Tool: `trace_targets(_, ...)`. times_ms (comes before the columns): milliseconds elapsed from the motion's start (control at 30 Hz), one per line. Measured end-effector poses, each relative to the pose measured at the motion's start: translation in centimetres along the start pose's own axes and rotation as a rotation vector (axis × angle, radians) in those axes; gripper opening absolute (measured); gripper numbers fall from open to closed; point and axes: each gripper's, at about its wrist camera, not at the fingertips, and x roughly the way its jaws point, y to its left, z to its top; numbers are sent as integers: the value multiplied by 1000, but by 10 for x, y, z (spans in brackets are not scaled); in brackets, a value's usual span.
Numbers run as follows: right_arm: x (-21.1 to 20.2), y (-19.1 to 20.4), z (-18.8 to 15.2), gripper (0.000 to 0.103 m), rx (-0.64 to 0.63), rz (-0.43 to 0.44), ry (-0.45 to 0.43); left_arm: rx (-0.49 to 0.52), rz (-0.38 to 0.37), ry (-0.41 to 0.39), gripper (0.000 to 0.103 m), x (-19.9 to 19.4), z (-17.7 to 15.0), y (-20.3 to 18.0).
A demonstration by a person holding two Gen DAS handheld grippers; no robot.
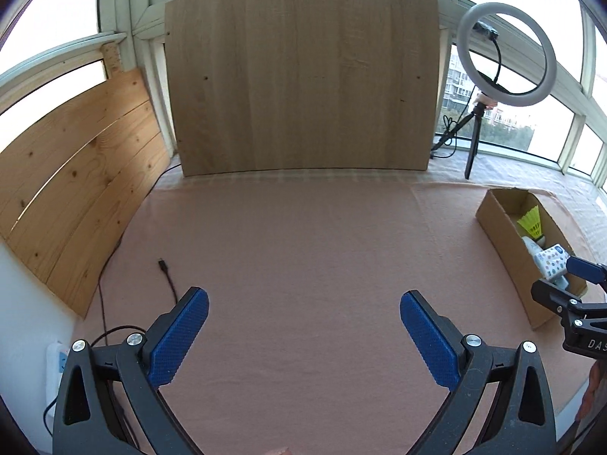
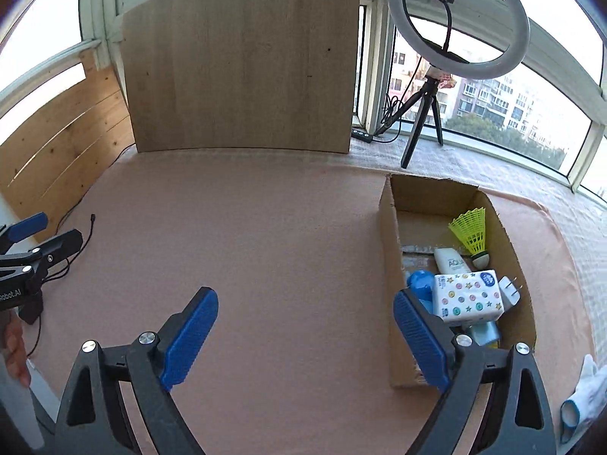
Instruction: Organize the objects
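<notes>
A cardboard box (image 2: 390,265) stands on the pink mat at the right; it also shows in the left wrist view (image 1: 504,242). Inside lie a yellow shuttlecock (image 2: 470,233), a white AQUA tube (image 2: 451,263), a dotted tissue pack (image 2: 468,297), a white plug (image 2: 510,292) and a blue item (image 2: 421,284). My right gripper (image 2: 305,303) is open and empty, low over the mat, its right finger at the box's near left wall. My left gripper (image 1: 303,305) is open and empty over bare mat to the left; it also shows in the right wrist view (image 2: 45,229).
A tall wooden board (image 1: 303,87) stands at the back, wooden planks (image 1: 76,174) on the left. A ring light on a tripod (image 2: 455,22) stands at the back right. A black cable (image 1: 167,271) lies on the mat at the left. A white glove (image 2: 586,394) lies at the far right.
</notes>
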Motion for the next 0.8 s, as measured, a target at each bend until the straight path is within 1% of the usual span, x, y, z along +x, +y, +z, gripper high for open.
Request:
trace_targets(67, 2, 11, 2, 91, 33, -9, 17, -13, -13, -6, 102, -7, 0, 14)
trace_targets(133, 4, 22, 4, 91, 57, 2, 34, -24, -38, -14, 102, -14, 1, 25)
trace_targets(200, 4, 33, 4, 91, 64, -3, 42, -31, -58, -18, 102, -20, 1, 33)
trace_targets(333, -1, 50, 6, 91, 56, -3, 38, -38, -70, -14, 102, -27, 0, 40)
trace_targets(433, -4, 60, 8, 91, 45, -13, 29, -31, -61, -18, 102, -31, -2, 41)
trace_targets(567, -8, 67, 10, 91, 32, -14, 27, -48, -58, -8, 102, -33, -5, 42)
trace_targets(800, -12, 74, 10, 91, 10, -7, 29, -56, -30, -4, 102, -36, -7, 40)
